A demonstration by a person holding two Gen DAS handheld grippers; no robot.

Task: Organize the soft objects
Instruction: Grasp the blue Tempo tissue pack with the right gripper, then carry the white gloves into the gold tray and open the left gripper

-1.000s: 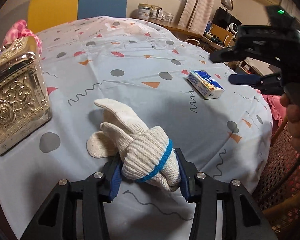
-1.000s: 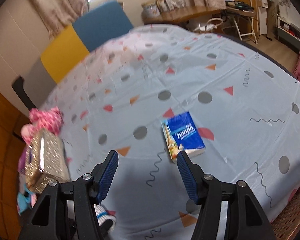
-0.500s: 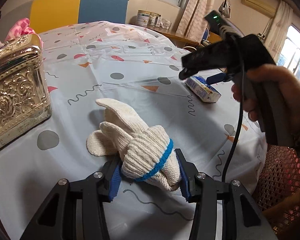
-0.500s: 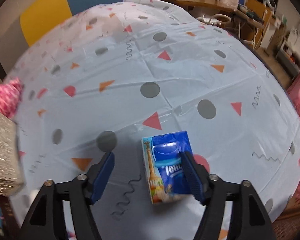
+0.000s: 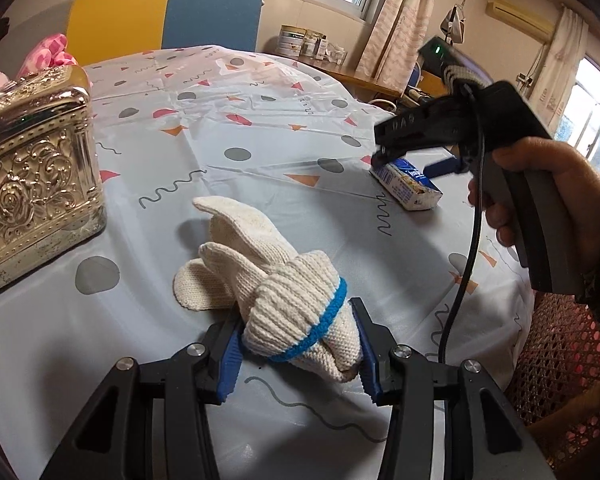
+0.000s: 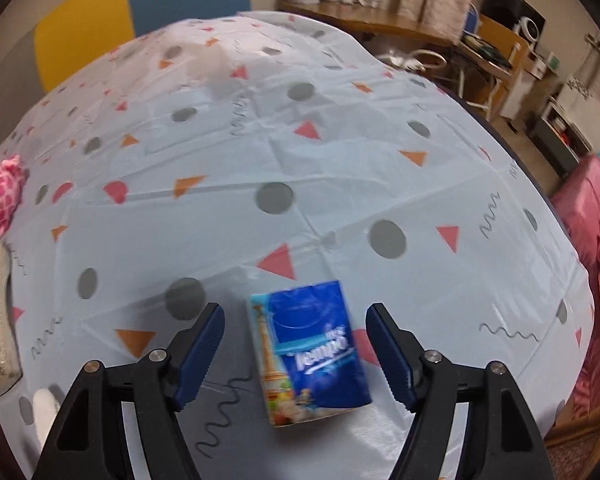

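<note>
Left wrist view: the left gripper is clamped on the cuff end of the white knit glove, which lies on the table near its near edge, fingers pointing toward the gold embossed box at the left edge; the grip looks suited to lifting it. The right gripper, carried in a person's hand, hangs over the tissue pack toward the right edge. Right wrist view: that gripper stands wide, jaws having just been opening, the pack between them with clear gaps either side, so nothing is gripped. The frame is slightly blurred; the pack appears to rest flat, lined up for a closing pinch.
</note>
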